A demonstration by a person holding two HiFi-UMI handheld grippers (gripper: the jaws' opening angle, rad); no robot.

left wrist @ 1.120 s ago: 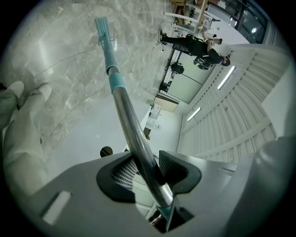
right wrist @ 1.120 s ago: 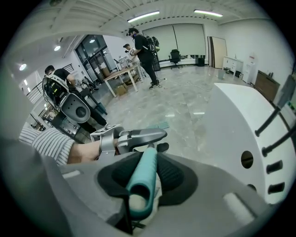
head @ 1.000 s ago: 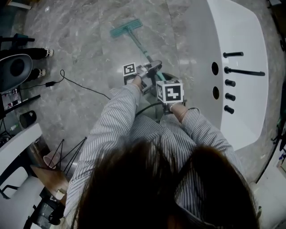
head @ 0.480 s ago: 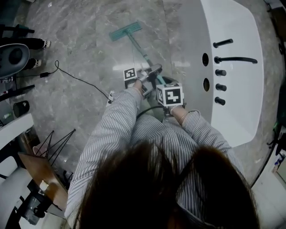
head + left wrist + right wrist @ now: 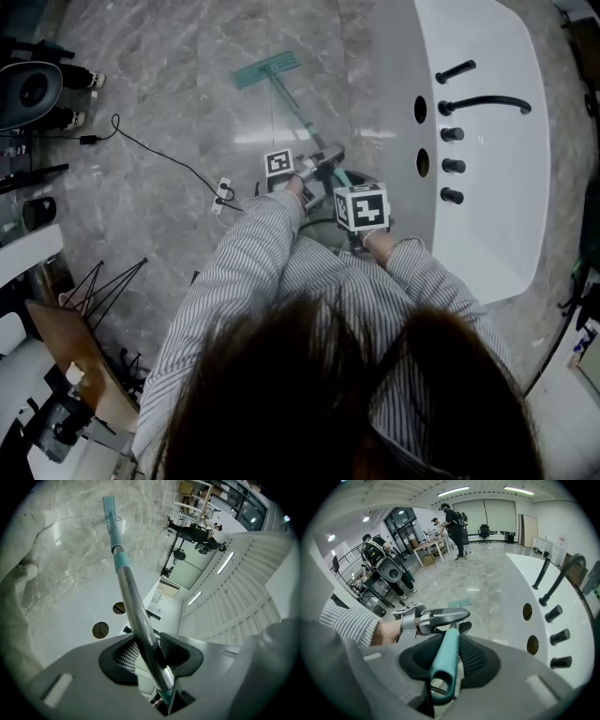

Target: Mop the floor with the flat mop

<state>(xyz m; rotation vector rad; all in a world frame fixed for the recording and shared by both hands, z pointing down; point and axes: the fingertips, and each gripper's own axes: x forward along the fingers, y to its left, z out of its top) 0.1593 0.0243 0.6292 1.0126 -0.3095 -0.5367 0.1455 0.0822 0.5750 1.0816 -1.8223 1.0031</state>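
The flat mop's teal head (image 5: pixel 267 68) lies on the grey marble floor, and its pole (image 5: pixel 302 114) slants back to my hands. In the left gripper view the silver pole (image 5: pixel 133 611) runs between the jaws of my left gripper (image 5: pixel 146 651). Those jaws have just been closing and now press on the pole. In the head view this gripper (image 5: pixel 319 165) sits ahead of my right gripper (image 5: pixel 361 208). My right gripper (image 5: pixel 447 657) is shut on the teal handle grip (image 5: pixel 444 660) at the pole's top end. The left gripper (image 5: pixel 438 617) shows just beyond it.
A large white tub (image 5: pixel 502 141) with black taps (image 5: pixel 483 103) stands close on the right. A black cable (image 5: pixel 155 155) and a power strip (image 5: pixel 222 192) lie on the floor to the left. Stands, a chair and equipment (image 5: pixel 37 89) crowd the left edge. People (image 5: pixel 452 524) stand far off.
Both grippers and the mop have drawn back over the floor towards the person, who has shifted back too. The tub's taps have slid up the picture, and the power strip has come into view.
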